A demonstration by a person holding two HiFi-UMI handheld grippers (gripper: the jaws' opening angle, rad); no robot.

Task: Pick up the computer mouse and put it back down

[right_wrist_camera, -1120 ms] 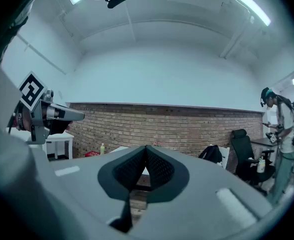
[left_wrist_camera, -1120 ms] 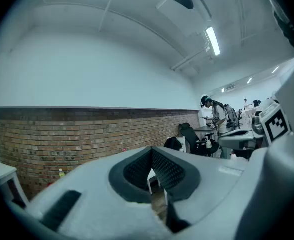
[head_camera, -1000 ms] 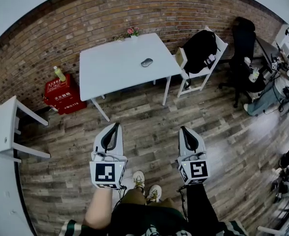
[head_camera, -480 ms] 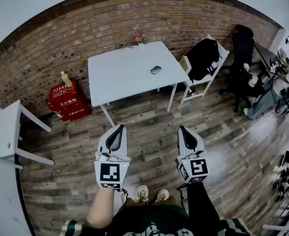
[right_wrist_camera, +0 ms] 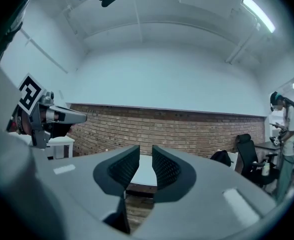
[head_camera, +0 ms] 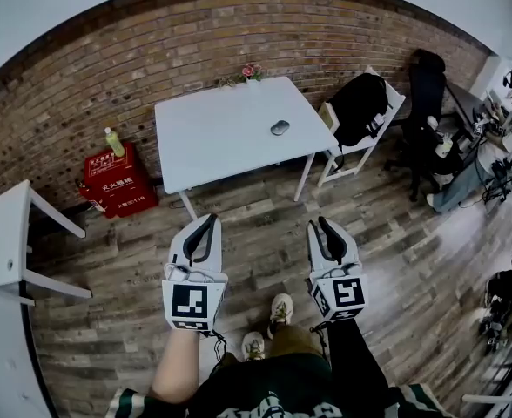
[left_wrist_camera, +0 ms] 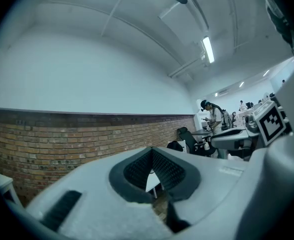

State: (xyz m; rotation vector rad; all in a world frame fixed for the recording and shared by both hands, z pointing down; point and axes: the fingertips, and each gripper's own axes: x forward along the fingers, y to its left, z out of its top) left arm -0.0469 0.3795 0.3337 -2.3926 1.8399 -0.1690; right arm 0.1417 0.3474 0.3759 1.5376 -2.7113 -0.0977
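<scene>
A dark computer mouse point(head_camera: 279, 127) lies on the right part of a white table point(head_camera: 221, 138) against the brick wall. Both grippers are held level over the wooden floor, well short of the table. My left gripper point(head_camera: 206, 225) is shut, its pads meeting at the tip point(left_wrist_camera: 151, 151), with nothing in it. My right gripper point(head_camera: 320, 226) has a narrow gap between its pads point(right_wrist_camera: 146, 151); its jaws are opening and nothing is between them. Between each pair of jaws a strip of the table point(right_wrist_camera: 144, 176) shows far ahead.
A white chair with a black backpack point(head_camera: 359, 103) stands at the table's right. A red box point(head_camera: 117, 181) with a bottle point(head_camera: 110, 140) sits left of the table. Flowers point(head_camera: 252, 71) stand at the table's back edge. Another white table point(head_camera: 8, 242) is far left; seated people point(head_camera: 500, 129) far right.
Both grippers have moved forward toward the table as the person steps. The right jaws, shut before, now stand slightly apart. The left jaws stay shut.
</scene>
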